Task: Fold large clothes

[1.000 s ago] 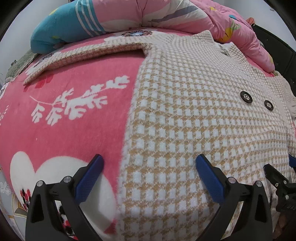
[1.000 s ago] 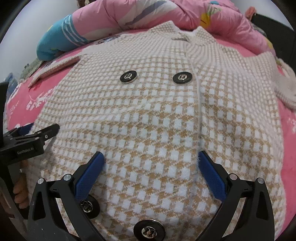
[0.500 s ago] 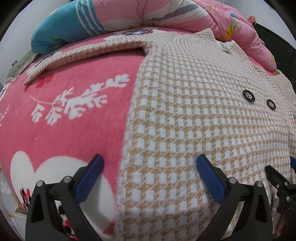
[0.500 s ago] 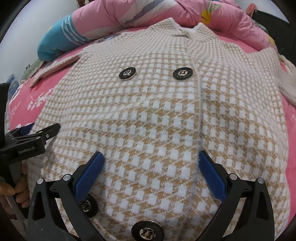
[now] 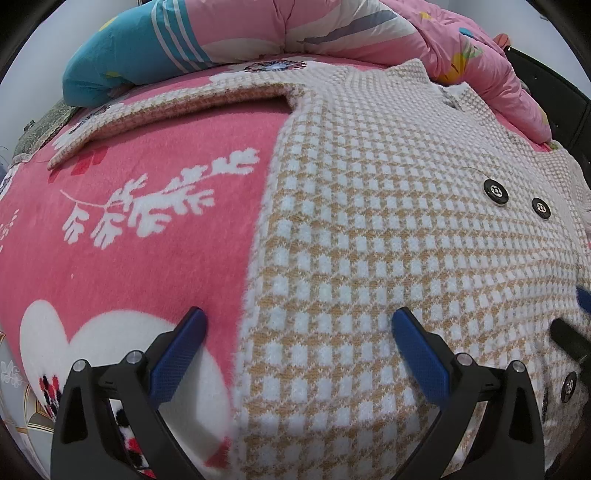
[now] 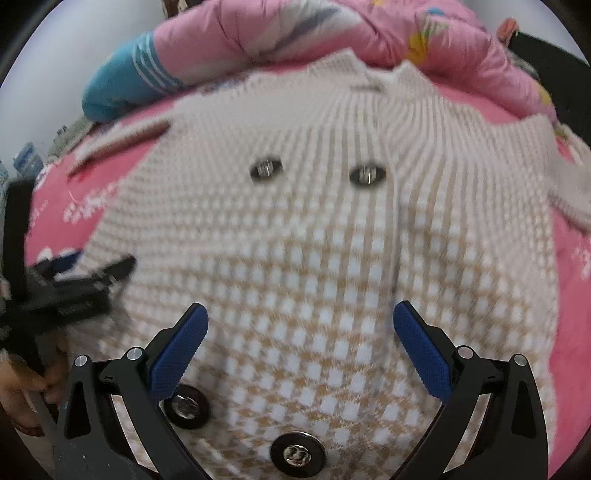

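Note:
A tan-and-white checked knit cardigan [image 5: 388,236] with black buttons lies flat, front up, on a pink blanket [image 5: 147,221]. Its left sleeve [image 5: 166,110] stretches out to the far left. My left gripper [image 5: 299,332] is open and empty, low over the cardigan's left side edge near the hem. My right gripper [image 6: 301,328] is open and empty over the cardigan [image 6: 314,240], just beyond the lower buttons [image 6: 297,454]. The left gripper also shows at the left of the right wrist view [image 6: 92,273], and this view is blurred.
A pink quilt [image 5: 369,29] and a blue striped roll [image 5: 129,59] are bunched along the far side of the bed. A dark object [image 5: 546,92] stands at the far right. The blanket has white branch [image 5: 159,199] and heart [image 5: 92,339] patterns.
The right gripper's view has shifted and blurred, with the cardigan's upper buttons now lower in frame. The left gripper has hardly moved. Both stay open.

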The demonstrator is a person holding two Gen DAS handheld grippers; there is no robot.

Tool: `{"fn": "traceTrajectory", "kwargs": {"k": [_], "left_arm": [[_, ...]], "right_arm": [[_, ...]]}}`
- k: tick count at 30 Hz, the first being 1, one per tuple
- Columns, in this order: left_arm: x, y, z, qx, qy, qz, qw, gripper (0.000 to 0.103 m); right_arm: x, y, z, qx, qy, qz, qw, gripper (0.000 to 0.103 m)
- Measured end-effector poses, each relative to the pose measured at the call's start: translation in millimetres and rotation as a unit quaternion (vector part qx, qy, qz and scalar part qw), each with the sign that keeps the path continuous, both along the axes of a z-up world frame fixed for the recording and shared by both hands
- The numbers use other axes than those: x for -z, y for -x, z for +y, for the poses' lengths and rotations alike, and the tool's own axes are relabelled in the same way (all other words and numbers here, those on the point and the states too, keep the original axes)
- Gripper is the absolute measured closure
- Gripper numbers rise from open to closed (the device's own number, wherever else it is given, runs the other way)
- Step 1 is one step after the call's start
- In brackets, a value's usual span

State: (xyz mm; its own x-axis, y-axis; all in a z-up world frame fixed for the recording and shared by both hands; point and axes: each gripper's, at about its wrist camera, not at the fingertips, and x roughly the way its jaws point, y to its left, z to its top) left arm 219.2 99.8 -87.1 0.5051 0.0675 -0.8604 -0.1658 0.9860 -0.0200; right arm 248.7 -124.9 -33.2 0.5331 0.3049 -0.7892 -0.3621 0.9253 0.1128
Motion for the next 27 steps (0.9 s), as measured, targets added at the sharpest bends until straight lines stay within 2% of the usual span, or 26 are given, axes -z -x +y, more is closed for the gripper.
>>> {"fn": "traceTrajectory", "kwargs": {"k": [6,10,14,17,20,23,27], "left_arm": [[-11,6,3,-0.007,0.003,-0.021,0.9998,0.004],[-37,7,24,-0.033,0.0,-0.073,0.9968,0.004],[-67,-2,65,-0.079,0.005,-0.113,0.9904,0.004],[-76,-8,104,-0.117,0.031,-0.125,0.9846,0.004],[-78,-15,156,-0.169,0.065,-0.14,0.9734,0.004],[-72,-29,212,-0.219,0.119,-0.136,0.9589,0.005],[-57,-47,281,-0.28,0.207,-0.133,0.9279,0.005]], "right_arm": [[-20,-7,11,-0.011,-0.013,-0.028,0.999,0.007],[-19,-9,16,-0.02,-0.016,-0.034,0.999,0.007],[-12,-8,18,-0.034,-0.021,-0.045,0.998,0.007],[-7,-12,24,-0.039,-0.021,-0.048,0.998,0.007],[0,-11,25,-0.046,-0.025,-0.045,0.998,0.007],[5,-10,27,-0.057,-0.025,-0.056,0.996,0.007],[12,-10,23,-0.071,-0.049,-0.053,0.995,0.007]]}}
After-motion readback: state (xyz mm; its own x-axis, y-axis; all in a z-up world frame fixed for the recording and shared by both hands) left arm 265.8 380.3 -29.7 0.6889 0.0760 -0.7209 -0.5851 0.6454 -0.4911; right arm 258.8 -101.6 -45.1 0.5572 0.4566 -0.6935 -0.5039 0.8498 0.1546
